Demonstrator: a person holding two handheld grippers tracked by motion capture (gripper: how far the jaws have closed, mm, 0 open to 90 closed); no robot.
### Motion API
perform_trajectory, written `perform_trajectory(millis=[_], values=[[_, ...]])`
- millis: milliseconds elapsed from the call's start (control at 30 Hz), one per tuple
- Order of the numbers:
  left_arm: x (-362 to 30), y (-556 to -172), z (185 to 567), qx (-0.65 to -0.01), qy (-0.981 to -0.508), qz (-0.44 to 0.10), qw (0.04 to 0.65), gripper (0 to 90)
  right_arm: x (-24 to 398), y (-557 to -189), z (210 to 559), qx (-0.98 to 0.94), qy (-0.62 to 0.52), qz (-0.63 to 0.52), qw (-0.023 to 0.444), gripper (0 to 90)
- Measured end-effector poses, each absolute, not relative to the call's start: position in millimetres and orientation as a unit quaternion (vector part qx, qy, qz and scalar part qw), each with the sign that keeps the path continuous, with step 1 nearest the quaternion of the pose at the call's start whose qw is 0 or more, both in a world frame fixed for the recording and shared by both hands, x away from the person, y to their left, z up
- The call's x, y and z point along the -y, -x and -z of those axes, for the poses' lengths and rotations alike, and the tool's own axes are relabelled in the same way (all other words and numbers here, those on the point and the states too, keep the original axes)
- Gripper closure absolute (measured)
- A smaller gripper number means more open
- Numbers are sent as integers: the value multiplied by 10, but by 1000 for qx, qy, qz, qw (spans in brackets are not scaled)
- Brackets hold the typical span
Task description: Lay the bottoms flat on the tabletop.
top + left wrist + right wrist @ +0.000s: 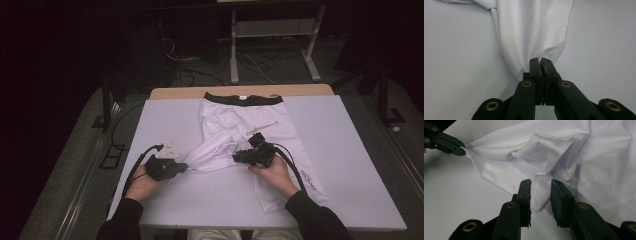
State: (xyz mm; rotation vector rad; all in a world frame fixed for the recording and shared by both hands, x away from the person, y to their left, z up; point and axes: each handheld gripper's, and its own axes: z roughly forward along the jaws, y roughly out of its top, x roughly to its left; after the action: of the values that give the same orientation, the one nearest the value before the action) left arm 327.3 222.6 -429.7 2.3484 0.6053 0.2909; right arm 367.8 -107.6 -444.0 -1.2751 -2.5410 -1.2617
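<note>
White shorts (240,125) with a black waistband (243,99) lie on the pale table (350,165), waistband at the far side. One leg is pulled out to the left, and its hem corner is pinched by my left gripper (186,166), which is shut on the cloth (531,25); the jaws meet at the left gripper (540,60) tips. My right gripper (235,157) hovers low over the folded leg near the table's middle. In the right gripper view the right gripper (541,181) stands open, a fold of the shorts (544,152) beneath and between its jaws, the pads not pressing it. The left gripper (461,149) shows at top left.
The shorts' other leg (280,185) runs toward the near edge and carries a small printed label (306,177). A thin pale strip (262,127) lies on the shorts. Beyond the table, a metal frame (272,45) and cables (200,70) stand on the dark floor.
</note>
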Motion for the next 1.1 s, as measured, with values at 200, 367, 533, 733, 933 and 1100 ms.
perform_trajectory(millis=[200,367,533,733,933,1100], values=[[-2222,-3270,4309,-234,-903,-108,343,879,1061,-3626,4450,822,414,390,29,697],[-2229,-3267,4325,-234,-904,-105,341,879,1012,-3617,4481,825,419,379,30,695],[-2230,-3268,4327,-233,-905,-103,342,879,969,-3618,4523,822,426,378,19,675],[-2217,-3261,4329,-232,-905,-101,341,878,893,-3560,4513,827,421,373,-9,624],[-2215,-3260,4330,-230,-906,-101,341,878,792,-3485,4521,834,410,363,-63,670],[-2211,-3261,4338,-231,-906,-99,340,879,796,-3463,4537,833,410,361,-88,789]])
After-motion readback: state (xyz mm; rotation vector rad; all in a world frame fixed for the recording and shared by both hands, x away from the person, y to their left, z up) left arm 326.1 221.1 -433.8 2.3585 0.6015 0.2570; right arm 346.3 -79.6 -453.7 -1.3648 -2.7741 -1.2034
